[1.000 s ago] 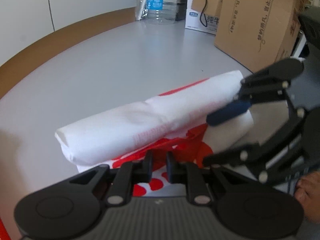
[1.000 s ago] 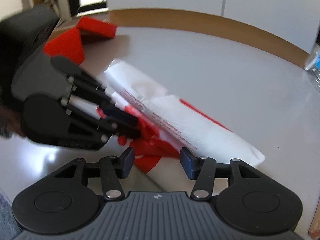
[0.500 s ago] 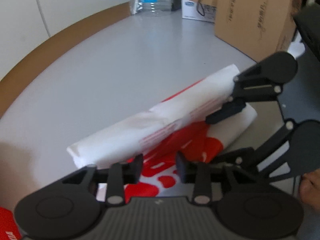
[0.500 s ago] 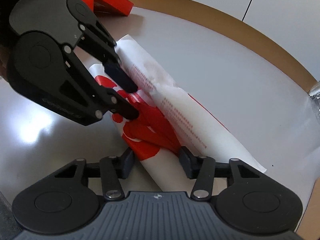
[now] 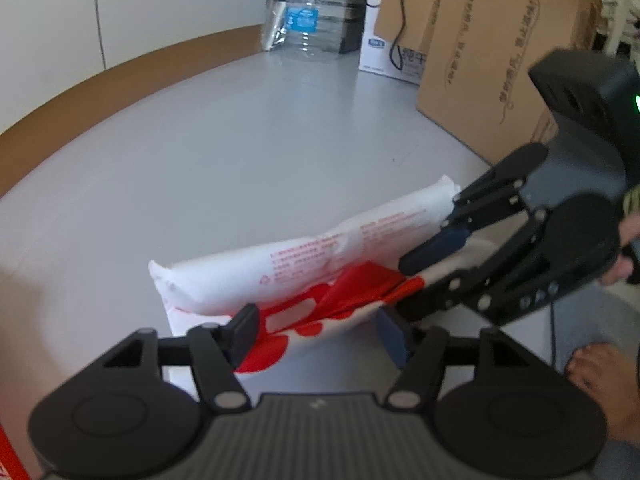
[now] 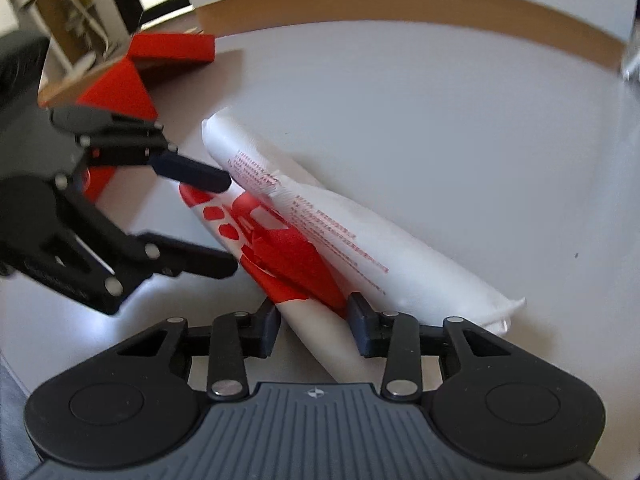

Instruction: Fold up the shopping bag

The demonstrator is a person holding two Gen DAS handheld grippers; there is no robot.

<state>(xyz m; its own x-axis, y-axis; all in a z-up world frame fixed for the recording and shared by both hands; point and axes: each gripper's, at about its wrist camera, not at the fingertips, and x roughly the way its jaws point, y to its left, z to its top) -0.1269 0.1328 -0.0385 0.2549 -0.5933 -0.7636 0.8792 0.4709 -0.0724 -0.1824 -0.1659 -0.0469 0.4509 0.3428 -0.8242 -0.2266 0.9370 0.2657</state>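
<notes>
Both grippers sit open at the shopping bag point(image 5: 304, 264), which lies folded into a long roll on the tabletop point(image 5: 220, 152): my left gripper point(image 5: 316, 332) fingers wide, my right gripper point(image 6: 313, 322) narrower, gripping nothing. Next I judge another fold needs both closing on the bag's near edge.

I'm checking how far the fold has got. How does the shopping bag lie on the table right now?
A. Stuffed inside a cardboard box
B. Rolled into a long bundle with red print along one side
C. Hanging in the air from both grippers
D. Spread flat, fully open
B: the shopping bag lies on the grey table as a long white roll, red print along its near side.
</notes>
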